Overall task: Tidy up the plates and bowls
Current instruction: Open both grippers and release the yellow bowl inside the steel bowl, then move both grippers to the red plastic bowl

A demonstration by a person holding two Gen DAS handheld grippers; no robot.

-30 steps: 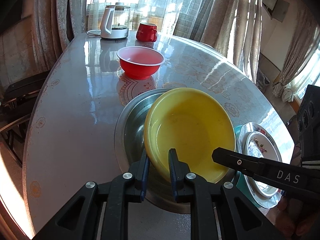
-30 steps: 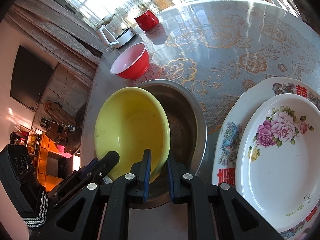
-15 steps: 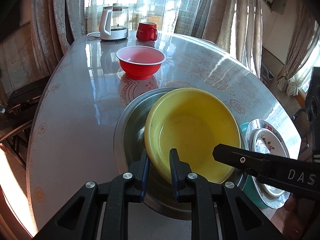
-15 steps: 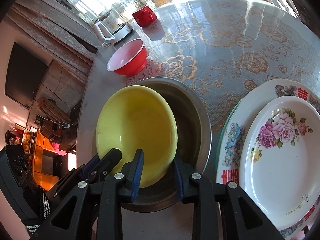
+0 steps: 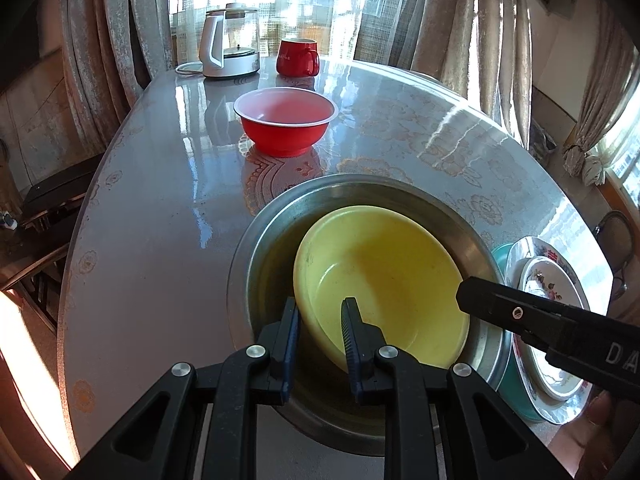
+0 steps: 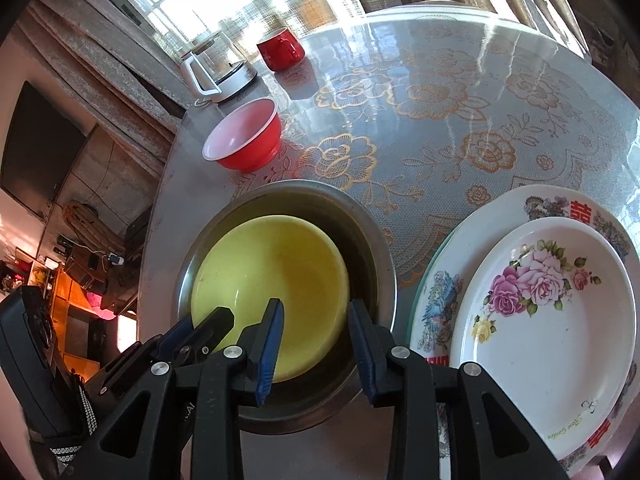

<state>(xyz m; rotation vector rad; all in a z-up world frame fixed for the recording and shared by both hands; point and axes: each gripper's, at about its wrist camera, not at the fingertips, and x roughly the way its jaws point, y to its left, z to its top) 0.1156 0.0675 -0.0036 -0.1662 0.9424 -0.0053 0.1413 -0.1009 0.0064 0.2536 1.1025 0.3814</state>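
As both grippers (image 5: 320, 316) (image 6: 316, 320) open, yellow bowl (image 5: 384, 276) sits in steel basin (image 5: 272, 224).

Yellow bowl (image 5: 384, 280) (slightly tilted) inside steel basin (image 5: 272, 220)

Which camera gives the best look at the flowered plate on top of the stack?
The right wrist view: the flowered plate fills its right side, roses and rim plain. In the left wrist view the same plate is small at the right edge, partly hidden behind the other tool.

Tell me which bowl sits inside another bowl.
The yellow bowl: it is nested in the steel bowl. The red bowl stands alone on the table, farther back near the mug.
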